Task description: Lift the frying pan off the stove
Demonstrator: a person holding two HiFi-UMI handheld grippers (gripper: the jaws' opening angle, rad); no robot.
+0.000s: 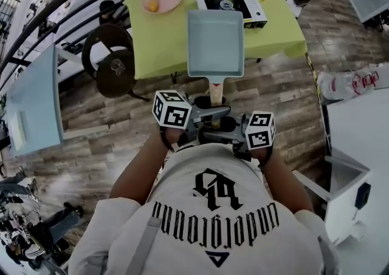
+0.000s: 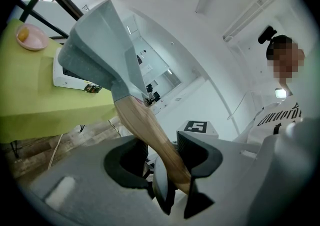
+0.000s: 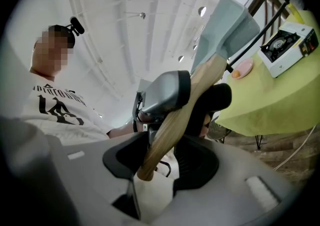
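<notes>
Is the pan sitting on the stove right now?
No. The pan is on the near side of the stove, whose burner shows bare.

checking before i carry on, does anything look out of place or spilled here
Nothing spilled or broken. The one oddity: the empty frying pan hangs in the air off the stove, held only by its wooden handle, with the left gripper and right gripper both clamped on it.
</notes>
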